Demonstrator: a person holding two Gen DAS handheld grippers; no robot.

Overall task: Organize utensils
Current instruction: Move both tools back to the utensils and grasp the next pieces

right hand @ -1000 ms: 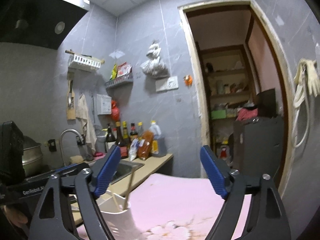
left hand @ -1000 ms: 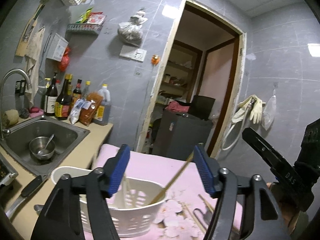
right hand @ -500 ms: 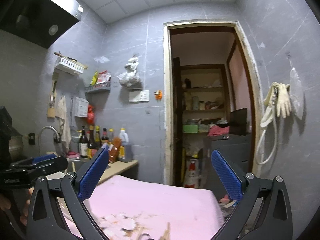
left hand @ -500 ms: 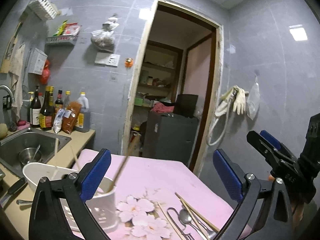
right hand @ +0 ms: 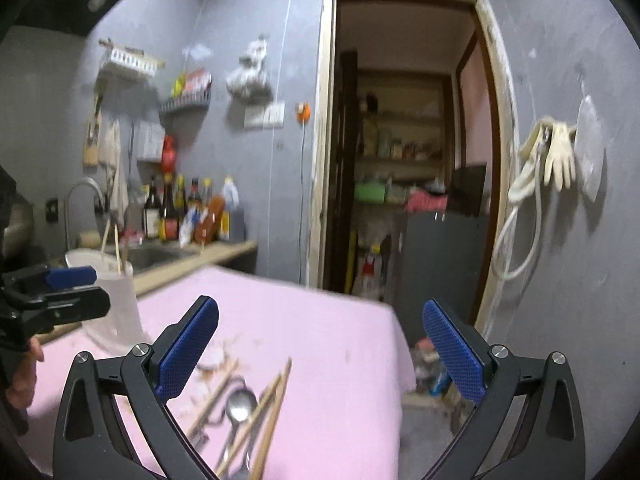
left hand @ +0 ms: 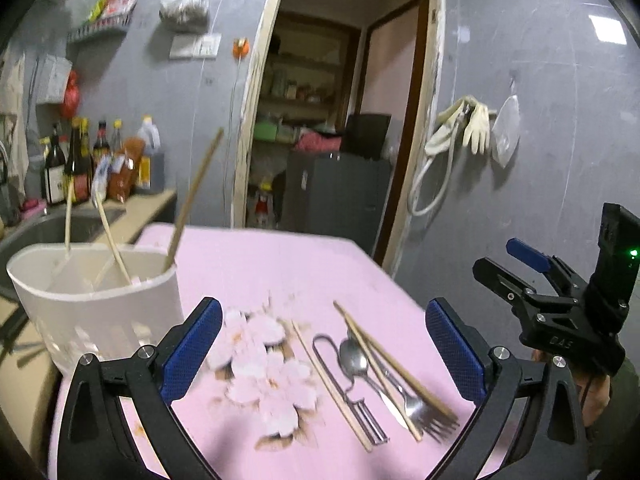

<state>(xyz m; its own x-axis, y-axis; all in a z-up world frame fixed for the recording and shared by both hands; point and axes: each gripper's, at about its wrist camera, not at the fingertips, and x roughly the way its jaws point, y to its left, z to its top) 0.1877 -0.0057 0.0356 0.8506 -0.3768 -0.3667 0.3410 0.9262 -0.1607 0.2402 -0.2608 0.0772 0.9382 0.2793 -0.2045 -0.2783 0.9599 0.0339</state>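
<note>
Both jaws just finished spreading wide, and nothing sits between either pair now. A second ago my left hand-held gripper (left hand: pixel 322 344) was right over the holder (left hand: pixel 96 300) with a chopstick between its pads; now that chopstick (left hand: pixel 194 200) leans in the holder with two paler ones, so that drop looks done. Both views have swung away from the holder and down onto the loose pile, so I'd say the next pick is coming up.

My right hand-held gripper (right hand: pixel 320 348) is also wide open and empty, off to the right of the left one, hovering over the near end of the pile.

What's left on the bench (left hand: pixel 280 264): a spoon (left hand: pixel 354 360), a fork (left hand: pixel 424 412), a knife (left hand: pixel 390 400), a wire peeler-looking thing (left hand: pixel 344 384) and a few chopsticks (left hand: pixel 332 380), lying side by side just right of the flower print, well apart from the holder at the left edge.

Bench has a pink cloth on it. Small grey-tiled kitchen, sink (left hand: pixel 48 224) and sauce bottles (left hand: pixel 76 164) behind the holder, open doorway (left hand: pixel 332 120) straight ahead, rubber gloves (left hand: pixel 468 124) hanging on the right wall. Bit of motion blur everywhere.
</note>
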